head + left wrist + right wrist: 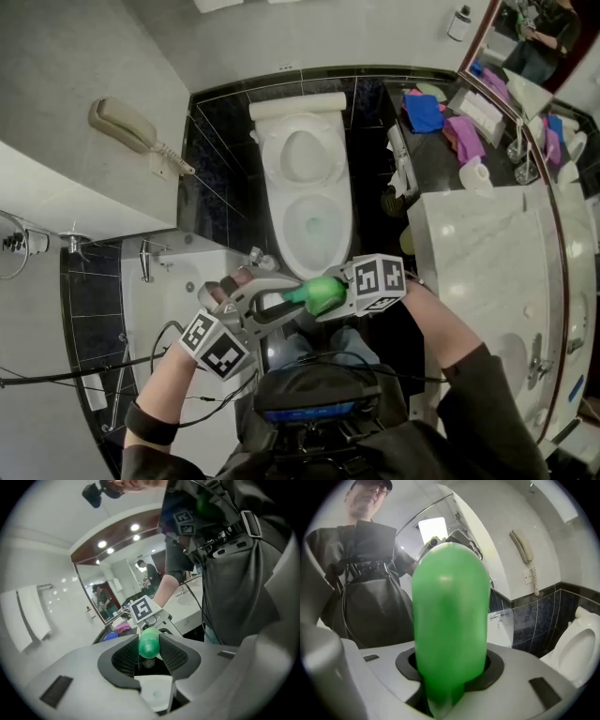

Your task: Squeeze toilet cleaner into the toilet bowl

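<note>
Closest in is the dark chest pack [317,405] on the person, who stands facing the toilet with both arms reaching forward over it.

Far left, a wall phone [122,124] hangs on the pale tiles, well apart from the work. The left hand-held gripper [286,302] comes in from that side. Its own view shows its pads narrowed onto the slim, rounded end of the green bottle [321,292], touching it on both sides. That looks like a grip on the cap end, probably so that it can be twisted open or steadied.

The bottle lies roughly level between the two tools, held in the air just in front of the near edge of the toilet bowl [284,225]. The bowl is open, with water showing. Nothing is aimed into it yet, so I judge that the squeezing has not begun.

The right hand-held gripper [336,298] clamps the bottle's fat body, which fills its view. It seems to be the holding hand, and probably the one that will squeeze.

Far right, the marble desk [487,244] carries cloths and a paper roll [475,173], clear of the job.
</note>
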Demonstrator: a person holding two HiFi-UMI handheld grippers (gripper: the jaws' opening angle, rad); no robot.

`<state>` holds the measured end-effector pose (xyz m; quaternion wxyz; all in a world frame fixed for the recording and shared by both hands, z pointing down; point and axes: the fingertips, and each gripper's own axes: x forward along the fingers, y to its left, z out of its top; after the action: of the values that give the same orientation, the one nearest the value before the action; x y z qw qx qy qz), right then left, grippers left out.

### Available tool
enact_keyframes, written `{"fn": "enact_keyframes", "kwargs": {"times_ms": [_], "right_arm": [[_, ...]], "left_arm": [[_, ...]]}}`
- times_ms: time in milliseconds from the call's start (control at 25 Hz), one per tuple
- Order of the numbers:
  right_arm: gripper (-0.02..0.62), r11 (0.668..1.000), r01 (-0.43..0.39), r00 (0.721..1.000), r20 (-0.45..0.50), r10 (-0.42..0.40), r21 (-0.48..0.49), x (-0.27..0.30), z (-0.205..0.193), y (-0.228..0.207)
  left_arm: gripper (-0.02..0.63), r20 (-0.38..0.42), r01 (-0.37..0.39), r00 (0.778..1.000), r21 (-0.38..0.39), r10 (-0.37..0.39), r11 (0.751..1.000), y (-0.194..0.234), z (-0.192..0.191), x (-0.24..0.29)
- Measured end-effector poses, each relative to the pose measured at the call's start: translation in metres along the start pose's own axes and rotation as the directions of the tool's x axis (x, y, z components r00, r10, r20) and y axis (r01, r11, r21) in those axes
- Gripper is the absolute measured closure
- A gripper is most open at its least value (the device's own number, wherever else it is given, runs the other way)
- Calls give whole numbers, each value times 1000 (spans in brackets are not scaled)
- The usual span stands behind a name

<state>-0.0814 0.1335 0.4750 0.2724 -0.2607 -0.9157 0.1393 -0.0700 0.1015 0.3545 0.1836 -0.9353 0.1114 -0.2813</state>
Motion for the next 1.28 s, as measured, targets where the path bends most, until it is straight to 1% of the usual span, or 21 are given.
{"fn": "enact_keyframes", "kwargs": {"times_ms": [40, 120, 200, 280, 320, 360, 440, 480, 520, 560, 640, 680, 760, 840, 920, 1000, 1080, 1120, 1200, 1240, 1280], "right_arm": [[405, 1000, -24, 1000, 12, 24, 8, 1, -1, 3], [405, 998, -60, 998, 30, 60, 20, 5, -5, 7], [405, 996, -85, 996, 42, 84, 31, 7, -7, 11], [405, 996, -79, 996, 41, 78, 32, 8, -8, 11], [405, 998, -59, 998, 37, 58, 23, 9, -9, 7], [405, 1000, -28, 999, 33, 28, 10, 9, -9, 3], [403, 998, 65, 998, 20, -65, -25, 6, -5, -6], [403, 991, 127, 992, 9, -127, -50, 3, -4, -13], [403, 977, 196, 981, -3, -196, -80, -1, -4, -21], [403, 957, 267, 963, -17, -270, -115, -6, -5, -30], [403, 897, 399, 910, -41, -414, -190, -17, -6, -50], [403, 862, 453, 878, -51, -475, -229, -23, -6, -58], [403, 786, 533, 815, -61, -577, -311, -33, -5, -71], [402, 711, 588, 755, -54, -653, -385, -43, 1, -80], [402, 649, 620, 709, -39, -704, -442, -51, 8, -84], [402, 607, 631, 680, -31, -732, -484, -54, 13, -87], [400, 579, 631, 664, -28, -748, -517, -55, 15, -89], [400, 569, 631, 659, -24, -752, -528, -54, 16, -89], [400, 556, 635, 655, -8, -756, -535, -55, 18, -89], [399, 554, 638, 656, 0, -755, -535, -55, 19, -88], [399, 554, 638, 659, 7, -752, -535, -55, 20, -87]], "left_arm": [[474, -2, 2, 1000, 39, -2, 999, -3, 0, 0], [472, 1, 7, 1000, 78, -7, 997, -7, 1, 1], [471, 6, 8, 1000, 85, -8, 996, -9, 1, 1], [466, -1, 9, 1000, 67, -9, 998, -11, -1, 3], [434, -3, 15, 1000, 39, -15, 999, -12, -2, 5], [369, 3, 22, 1000, -7, -22, 1000, -12, -1, 6], [340, 48, 24, 999, -143, -17, 989, -8, 3, 6], [330, 82, 17, 997, -227, 1, 974, -3, 7, 4], [328, 116, 10, 993, -320, 29, 947, 4, 10, 2], [328, 142, 7, 988, -419, 57, 908, 11, 11, 0], [328, 153, 23, 985, -598, 85, 801, 18, 1, -3], [328, 154, 39, 985, -659, 83, 751, 18, -9, -4], [328, 176, 80, 981, -748, 81, 658, 17, -27, -6], [330, 207, 124, 974, -823, 90, 554, 19, -31, -9], [330, 229, 154, 968, -867, 103, 474, 23, -30, -11], [339, 247, 179, 963, -886, 109, 427, 27, -29, -14], [362, 270, 207, 957, -892, 106, 403, 29, -27, -15], [362, 278, 217, 955, -893, 104, 395, 30, -26, -16], [396, 285, 226, 953, -894, 102, 387, 32, -25, -16], [405, 282, 223, 954, -894, 103, 388, 33, -26, -16], [438, 276, 215, 955, -895, 106, 391, 34, -27, -16]]}}
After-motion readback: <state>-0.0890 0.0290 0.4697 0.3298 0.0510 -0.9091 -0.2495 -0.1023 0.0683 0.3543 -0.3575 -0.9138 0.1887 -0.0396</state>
